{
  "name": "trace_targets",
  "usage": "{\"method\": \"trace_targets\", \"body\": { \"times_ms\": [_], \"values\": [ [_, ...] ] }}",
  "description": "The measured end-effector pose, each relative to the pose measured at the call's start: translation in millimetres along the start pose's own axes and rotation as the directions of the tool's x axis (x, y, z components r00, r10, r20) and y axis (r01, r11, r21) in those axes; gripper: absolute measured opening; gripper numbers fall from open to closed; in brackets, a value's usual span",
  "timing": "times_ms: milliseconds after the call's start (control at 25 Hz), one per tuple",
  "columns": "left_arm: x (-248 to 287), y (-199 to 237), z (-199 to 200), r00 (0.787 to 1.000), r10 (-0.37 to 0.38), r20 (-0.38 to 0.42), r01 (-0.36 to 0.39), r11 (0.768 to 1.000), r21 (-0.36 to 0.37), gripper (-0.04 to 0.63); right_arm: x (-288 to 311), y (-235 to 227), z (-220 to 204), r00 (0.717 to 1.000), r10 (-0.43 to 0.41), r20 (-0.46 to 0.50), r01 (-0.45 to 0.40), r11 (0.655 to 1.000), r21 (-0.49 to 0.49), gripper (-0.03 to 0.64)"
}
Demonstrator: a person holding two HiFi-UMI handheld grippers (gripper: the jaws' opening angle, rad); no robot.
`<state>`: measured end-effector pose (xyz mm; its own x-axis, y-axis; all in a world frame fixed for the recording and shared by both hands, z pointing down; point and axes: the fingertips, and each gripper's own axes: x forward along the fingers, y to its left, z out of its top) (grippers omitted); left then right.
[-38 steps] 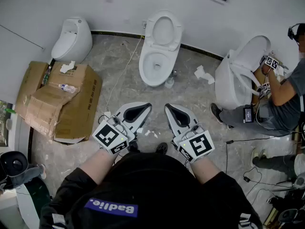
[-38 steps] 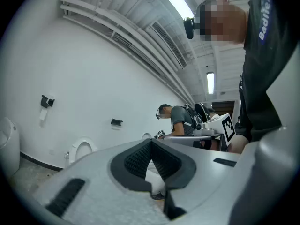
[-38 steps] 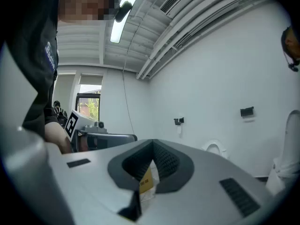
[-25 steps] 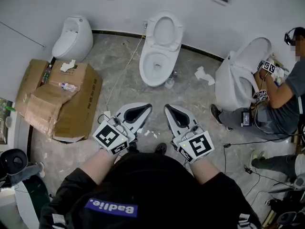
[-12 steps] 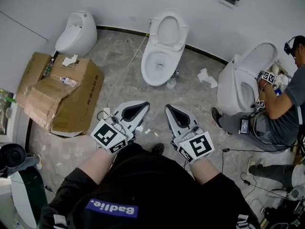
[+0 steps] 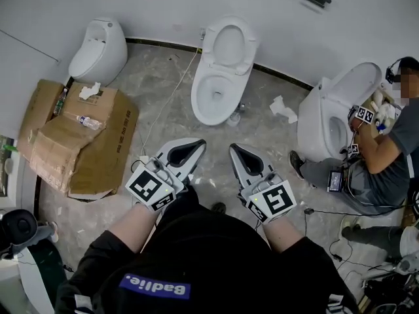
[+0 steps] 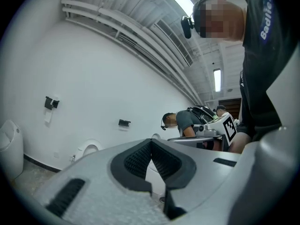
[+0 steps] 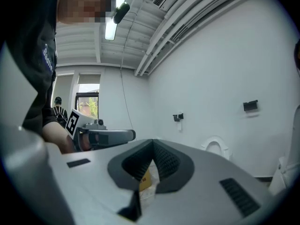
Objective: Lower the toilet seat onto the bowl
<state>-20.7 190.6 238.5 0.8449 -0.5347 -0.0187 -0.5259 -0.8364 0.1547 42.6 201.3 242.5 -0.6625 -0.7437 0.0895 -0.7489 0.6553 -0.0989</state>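
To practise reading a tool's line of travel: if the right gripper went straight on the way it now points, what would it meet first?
Probably the plain white wall, left of the small black wall fitting. The right gripper, jaws shut, points left of the white ceramic toilet; depth is uncertain.

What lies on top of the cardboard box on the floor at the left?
On the cardboard box lie a clear plastic bottle and a crumpled white paper. Whatever is inside or under the box is covered by the cardboard.
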Motion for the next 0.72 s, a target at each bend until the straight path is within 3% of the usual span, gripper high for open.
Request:
{"method": "trace_targets", "body": {
  "times_ms": [480,720],
  "values": [
    [31,95,23,0.992,-0.128,0.007,0.128,0.992,0.006,0.015,95,-40,16,0.995,-0.102,-0.005,0.102,0.995,-0.008,0.026],
    [52,128,33,0.988,-0.151,0.014,0.151,0.989,0.006,0.014,128,-65,20,0.992,-0.129,-0.008,0.129,0.992,-0.007,0.026]
  ]
}}
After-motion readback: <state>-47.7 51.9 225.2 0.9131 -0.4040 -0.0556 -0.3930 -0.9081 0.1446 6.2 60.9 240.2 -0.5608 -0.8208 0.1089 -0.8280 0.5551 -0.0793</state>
